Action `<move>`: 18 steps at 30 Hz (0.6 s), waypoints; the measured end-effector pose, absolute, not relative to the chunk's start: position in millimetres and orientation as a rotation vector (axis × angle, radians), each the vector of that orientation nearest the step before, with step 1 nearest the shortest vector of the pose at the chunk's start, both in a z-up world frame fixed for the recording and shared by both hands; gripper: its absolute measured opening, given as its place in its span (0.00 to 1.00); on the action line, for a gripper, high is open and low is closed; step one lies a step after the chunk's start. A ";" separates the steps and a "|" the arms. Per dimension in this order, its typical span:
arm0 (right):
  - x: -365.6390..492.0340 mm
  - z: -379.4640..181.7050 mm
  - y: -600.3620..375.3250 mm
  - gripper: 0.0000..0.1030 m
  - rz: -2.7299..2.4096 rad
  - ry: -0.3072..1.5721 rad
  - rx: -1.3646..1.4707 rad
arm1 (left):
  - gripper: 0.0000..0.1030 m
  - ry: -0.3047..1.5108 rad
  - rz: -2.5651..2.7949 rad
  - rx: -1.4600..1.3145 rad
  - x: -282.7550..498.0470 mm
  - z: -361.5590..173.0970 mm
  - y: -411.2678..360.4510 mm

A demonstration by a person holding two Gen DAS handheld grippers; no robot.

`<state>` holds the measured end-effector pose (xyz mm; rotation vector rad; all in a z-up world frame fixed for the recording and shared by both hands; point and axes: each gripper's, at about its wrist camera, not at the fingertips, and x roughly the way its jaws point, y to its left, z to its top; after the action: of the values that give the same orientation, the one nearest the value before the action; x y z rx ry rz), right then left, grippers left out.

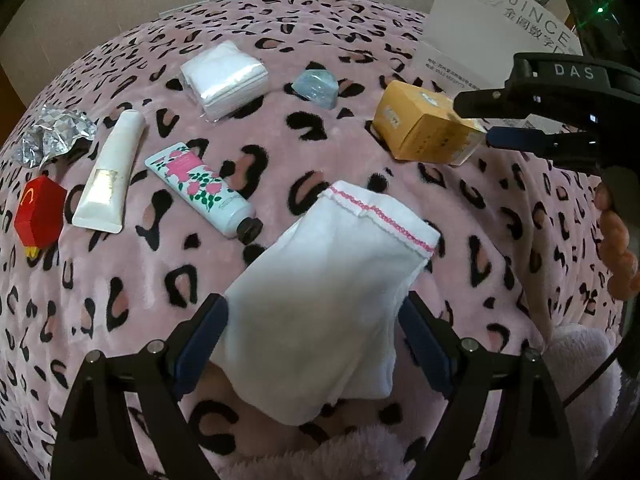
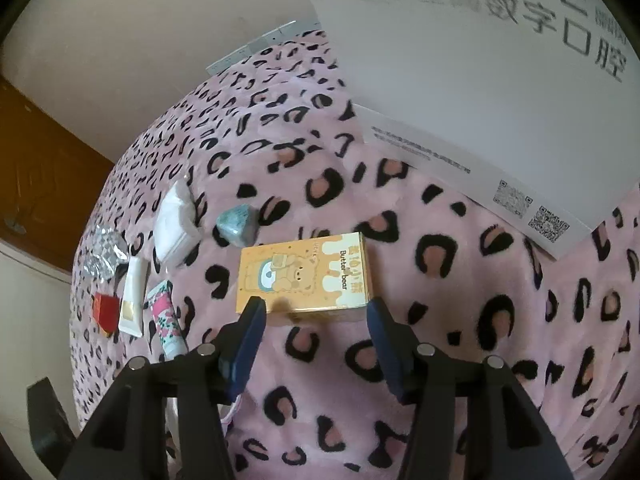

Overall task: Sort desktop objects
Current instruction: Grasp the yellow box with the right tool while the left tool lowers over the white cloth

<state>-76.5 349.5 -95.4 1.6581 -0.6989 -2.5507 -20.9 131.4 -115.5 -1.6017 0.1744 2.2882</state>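
So we've got the white sock (image 1: pixel 320 312) with pink stitching sitting right between the wide-spread fingers of our left gripper (image 1: pixel 312 324), which isn't squeezing it. Our right gripper (image 2: pixel 316 312) is open too, its tips just either side of the near edge of the orange "Butter bear" box (image 2: pixel 308 276). Past that box lies a white carton (image 2: pixel 500 92) reading "JINCE", and in the left view the right gripper says "DAS".

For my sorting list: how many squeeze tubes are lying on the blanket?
2. The white tube lies at the left, beside the red box. The floral tube lies just right of it, cap toward the white cloth. More could be hidden under that cloth.
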 end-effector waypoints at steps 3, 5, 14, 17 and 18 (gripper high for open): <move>-80.5 -101.5 361.1 0.53 -2.535 -0.766 1.684 | 0.86 0.188 2.294 -1.603 -23.4 -119.8 134.4; -83.4 -106.0 365.3 0.53 -2.502 -0.809 1.694 | 0.86 0.192 2.295 -1.602 -24.7 -121.8 136.1; -105.9 -140.8 364.7 0.68 -2.327 -1.023 1.714 | 0.86 0.189 2.299 -1.601 -27.8 -126.0 135.6; -109.1 -152.0 358.3 0.76 -2.272 -1.075 1.714 | 0.86 0.189 2.301 -1.599 -28.2 -127.5 134.8; -108.8 -153.2 355.8 0.78 -2.268 -1.085 1.707 | 0.86 0.190 2.303 -1.599 -28.3 -128.1 134.7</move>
<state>-108.8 355.8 -153.2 1.7073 -1.0846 -2.2683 -28.3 134.7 -128.1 -1.5992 0.1897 2.3033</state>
